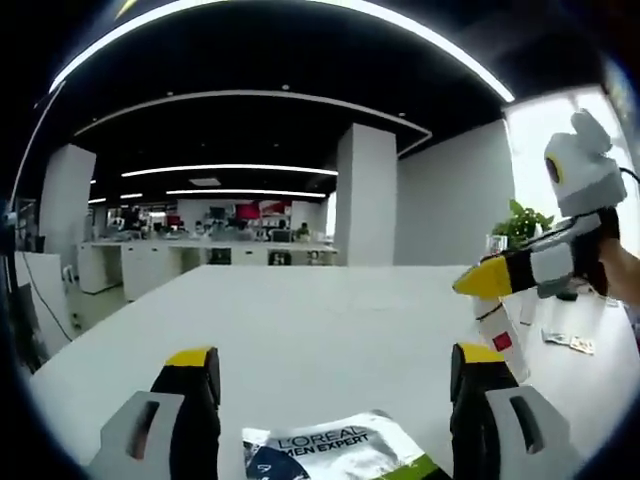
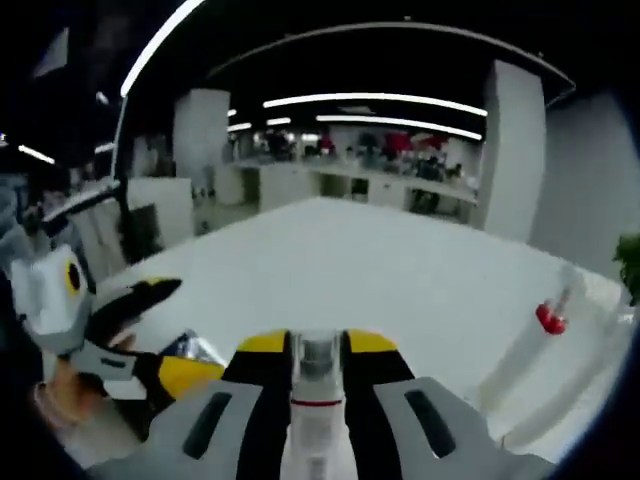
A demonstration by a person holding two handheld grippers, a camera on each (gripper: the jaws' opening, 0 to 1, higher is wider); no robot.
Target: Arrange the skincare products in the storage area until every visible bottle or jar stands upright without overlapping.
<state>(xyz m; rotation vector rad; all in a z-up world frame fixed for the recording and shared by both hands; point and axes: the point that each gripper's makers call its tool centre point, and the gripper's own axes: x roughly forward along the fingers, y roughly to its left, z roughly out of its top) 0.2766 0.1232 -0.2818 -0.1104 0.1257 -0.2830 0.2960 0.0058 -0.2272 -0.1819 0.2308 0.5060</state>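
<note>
My left gripper (image 1: 335, 356) is open wide and low over the white table (image 1: 300, 310). A L'Oreal Men Expert sachet (image 1: 335, 450) lies flat between its jaws. My right gripper (image 1: 490, 288) comes in from the right, shut on a white bottle (image 1: 503, 338) with a red label, held off the table. In the right gripper view, that gripper (image 2: 318, 346) clamps the white bottle (image 2: 318, 392) just under its grey cap. To its left the left gripper (image 2: 178, 330) stands open over the shiny sachet (image 2: 197, 348). A clear bottle with a red cap (image 2: 546, 320) stands at the right.
A second clear bottle (image 2: 600, 350) leans beside the red-capped one. Small flat packets (image 1: 570, 342) lie at the table's right edge, with a potted plant (image 1: 522, 220) behind them. A person's hand (image 2: 60, 400) holds the left gripper. Office desks and a pillar stand beyond the table.
</note>
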